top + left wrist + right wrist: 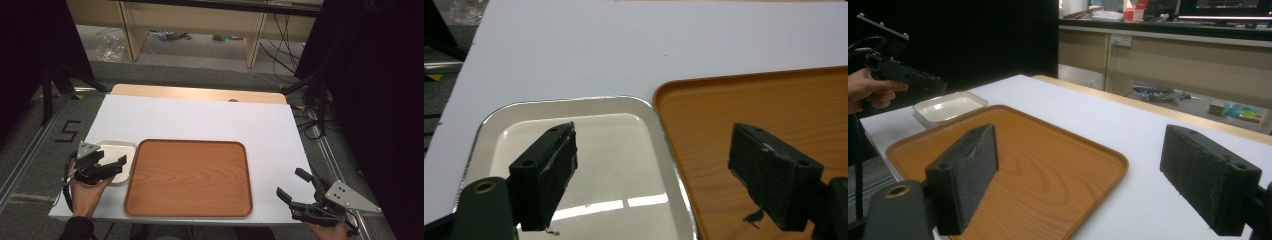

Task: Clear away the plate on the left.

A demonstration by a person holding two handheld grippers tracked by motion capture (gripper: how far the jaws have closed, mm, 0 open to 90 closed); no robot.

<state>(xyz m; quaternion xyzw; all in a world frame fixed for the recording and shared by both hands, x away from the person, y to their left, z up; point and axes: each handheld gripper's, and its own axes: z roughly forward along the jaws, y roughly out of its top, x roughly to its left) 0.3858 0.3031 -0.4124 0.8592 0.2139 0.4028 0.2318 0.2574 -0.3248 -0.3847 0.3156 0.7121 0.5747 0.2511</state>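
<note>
A brown wooden tray (188, 177) lies empty at the front middle of the white table (200, 117). Against its left edge sits a small shallow white dish (120, 149), also empty. My left gripper (119, 166) hovers open over the dish's near side. In the left gripper view, the gripper (654, 145) has one jaw over the dish (574, 107) and the other over the tray (774, 100). My right gripper (291, 183) is open at the table's front right corner, apart from the tray. In the right gripper view, that gripper (1083, 150) faces across the tray (1048, 170) toward the dish (950, 107) and the left gripper (918, 80).
Beyond the white sheet a strip of bare wood (200, 93) marks the table's far edge. Behind it are a wooden bench (195, 22), loose cables (280, 50) and litter on the floor. Black curtains (370, 75) flank both sides. A taped "5" (67, 131) marks the floor at left.
</note>
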